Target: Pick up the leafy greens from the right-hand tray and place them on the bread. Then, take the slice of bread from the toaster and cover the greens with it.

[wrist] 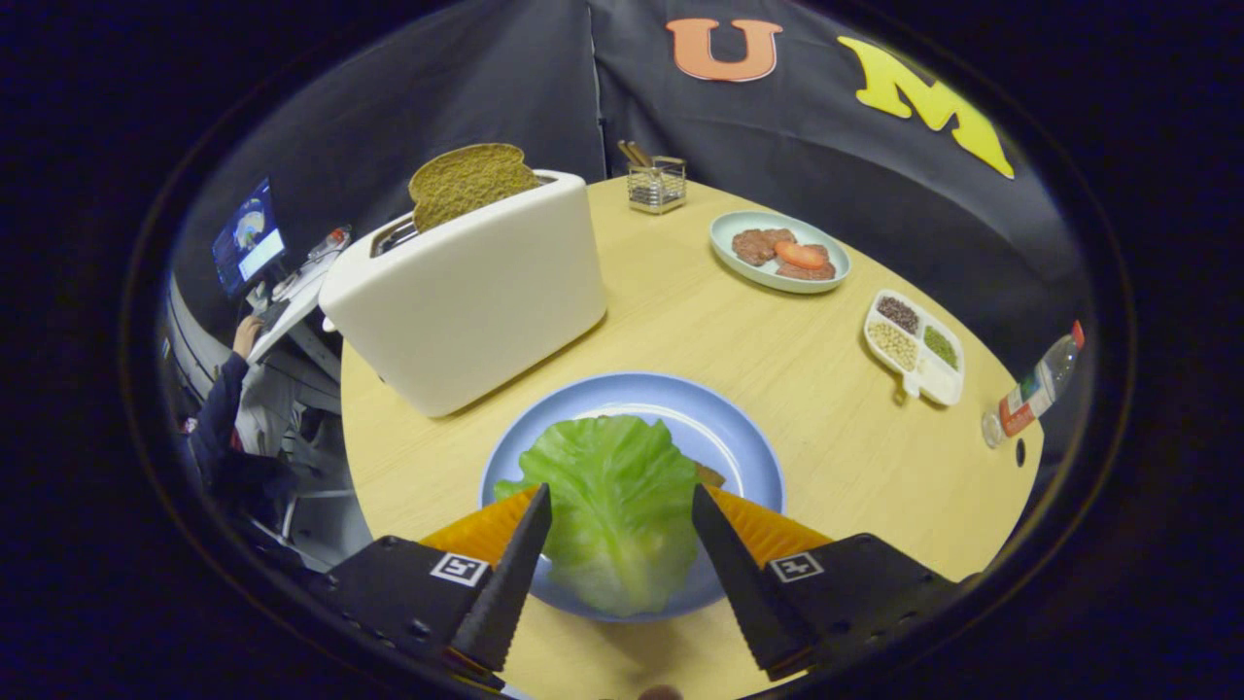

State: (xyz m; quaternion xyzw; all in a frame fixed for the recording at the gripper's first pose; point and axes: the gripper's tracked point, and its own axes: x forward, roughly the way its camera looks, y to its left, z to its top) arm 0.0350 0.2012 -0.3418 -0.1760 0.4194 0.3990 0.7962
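Lying between parted gripper (622, 506) fingers | leafy greens (612, 506) | on plate (748, 447)

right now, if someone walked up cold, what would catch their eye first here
The bright green lettuce leaf on the blue plate stands out first, lying between the fingers of the open gripper, which do not press on it. Next is the white toaster beyond the plate, with a brown slice of bread sticking up from its slot. Farther back on the round wooden table sits a pale oval dish of meat patties.
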